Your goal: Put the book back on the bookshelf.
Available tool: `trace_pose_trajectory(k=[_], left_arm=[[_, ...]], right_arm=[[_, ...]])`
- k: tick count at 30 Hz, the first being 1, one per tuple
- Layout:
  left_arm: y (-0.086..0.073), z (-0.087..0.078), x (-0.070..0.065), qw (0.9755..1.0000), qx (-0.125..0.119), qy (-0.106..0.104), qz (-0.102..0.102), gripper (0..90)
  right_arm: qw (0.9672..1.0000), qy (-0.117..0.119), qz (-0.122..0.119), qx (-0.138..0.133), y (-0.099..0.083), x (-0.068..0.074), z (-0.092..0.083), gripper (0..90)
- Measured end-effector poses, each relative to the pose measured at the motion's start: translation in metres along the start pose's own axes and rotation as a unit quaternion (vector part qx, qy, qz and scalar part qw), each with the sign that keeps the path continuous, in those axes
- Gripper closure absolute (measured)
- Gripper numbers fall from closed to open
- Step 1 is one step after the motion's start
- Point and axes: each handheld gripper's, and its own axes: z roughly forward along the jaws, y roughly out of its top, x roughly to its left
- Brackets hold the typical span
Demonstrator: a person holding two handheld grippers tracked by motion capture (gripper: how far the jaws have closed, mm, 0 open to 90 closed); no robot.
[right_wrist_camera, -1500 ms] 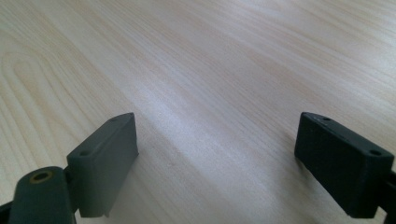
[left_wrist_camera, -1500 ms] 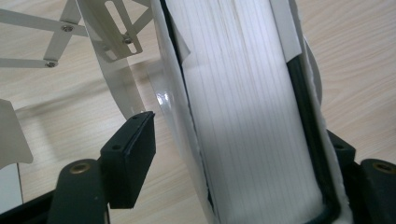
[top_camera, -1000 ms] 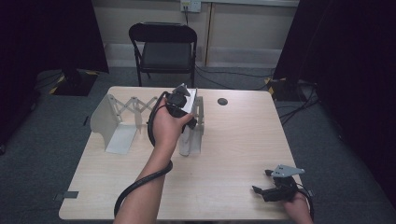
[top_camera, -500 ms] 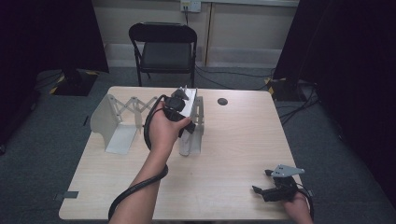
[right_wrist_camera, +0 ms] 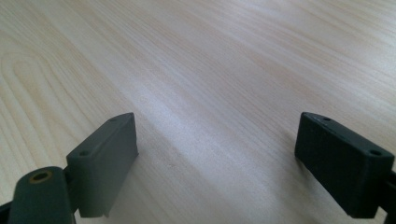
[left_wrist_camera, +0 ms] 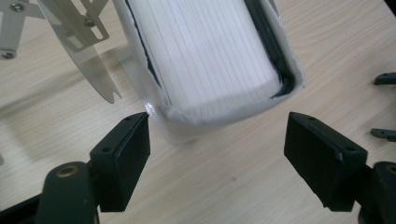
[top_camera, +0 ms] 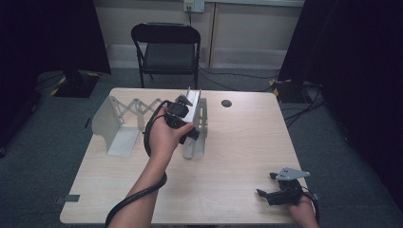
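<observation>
2 left gripper (left_wrist_camera: 217, 140) jaws just opened off unlabelled white book (left_wrist_camera: 205, 56); right gripper (right_wrist_camera: 215, 154) agape.

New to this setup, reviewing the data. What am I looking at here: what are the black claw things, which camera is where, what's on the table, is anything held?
No robot arm here: a person holds a hand-held two-jaw gripper in each hand. The high view looks down from above the person's side of the wooden table. Each of the other two views comes from a camera riding on one gripper, looking along its black jaws.

The left gripper is at a white book standing in a white expandable metal book rack. Its jaws have just been opening; they flank the book's lower end without pressing on it, so the book is not gripped.

The right gripper rests near the table's near right corner, jaws open over bare wood.

Also there: a small dark round disc on the table and a black folding chair behind it.
</observation>
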Motion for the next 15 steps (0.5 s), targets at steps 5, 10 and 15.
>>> trace_pose_trajectory(k=[5, 10, 15], left_arm=[[-0.006, 0.0, 0.001, 0.9999, 0.005, -0.011, -0.001, 24.2], [-0.012, 0.0, 0.005, 0.9999, 0.006, -0.016, -0.002, 24.4], [-0.017, -0.001, 0.008, 0.9997, 0.002, -0.023, -0.003, 23.4]], right_arm=[[1.0, 0.0, 0.0, 0.0, 0.0, 0.0, 0.0, 12.6], [1.0, 0.0, 0.0, 0.0, 0.0, 0.0, 0.0, 12.6], [1.0, 0.0, 0.0, 0.0, 0.0, 0.0, 0.0, 12.6]])
